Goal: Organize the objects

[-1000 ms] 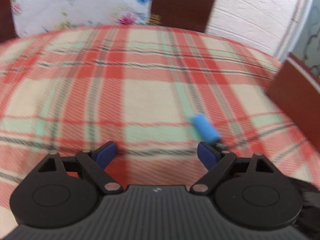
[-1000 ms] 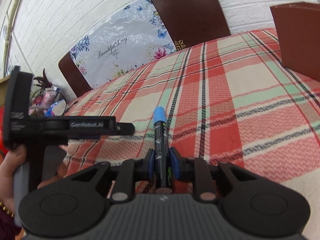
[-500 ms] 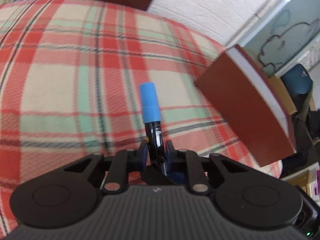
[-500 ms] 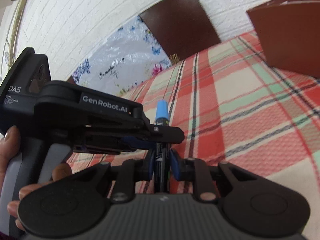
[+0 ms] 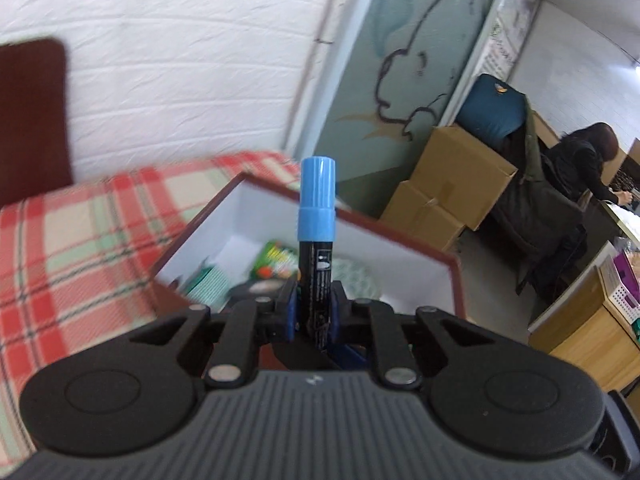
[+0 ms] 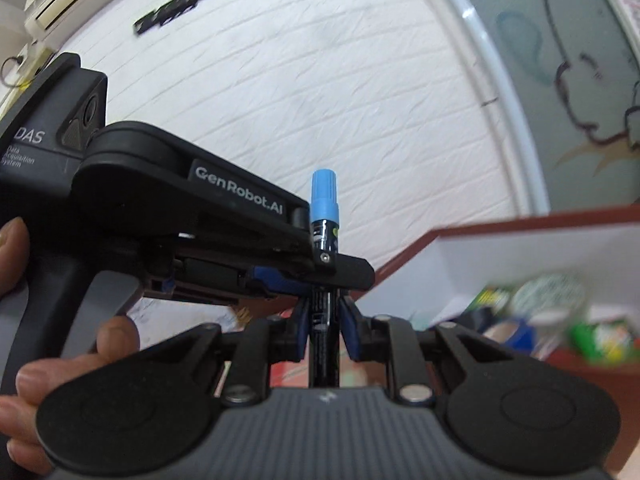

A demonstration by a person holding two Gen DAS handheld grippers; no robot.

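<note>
Blue-capped and black-bodied, the marker [image 5: 316, 248] now stands clamped between two sets of jaws at once. A second ago only the right gripper [image 6: 325, 332] held it, low over the plaid counter [image 5: 72, 248], while the left gripper [image 5: 314, 308] hovered with its jaws wide beside the cap. Since then the left jaws have closed on the barrel, and both grippers have lifted and swung away from the open cloth toward the brown box [image 5: 452, 276]. The marker's cap now points up over the box's near rim; in the right wrist view the same box sits just right of the marker, its white inside [image 6: 500, 264] holding blurred green and blue packets.

Judging by this, the pick-up and transfer are nearly done, and what remains is carrying the marker over the box's opening and letting go. With both grippers pinching one slim barrel, one probably has to release first, or the marker may twist or be dragged sideways off the rim.
</note>
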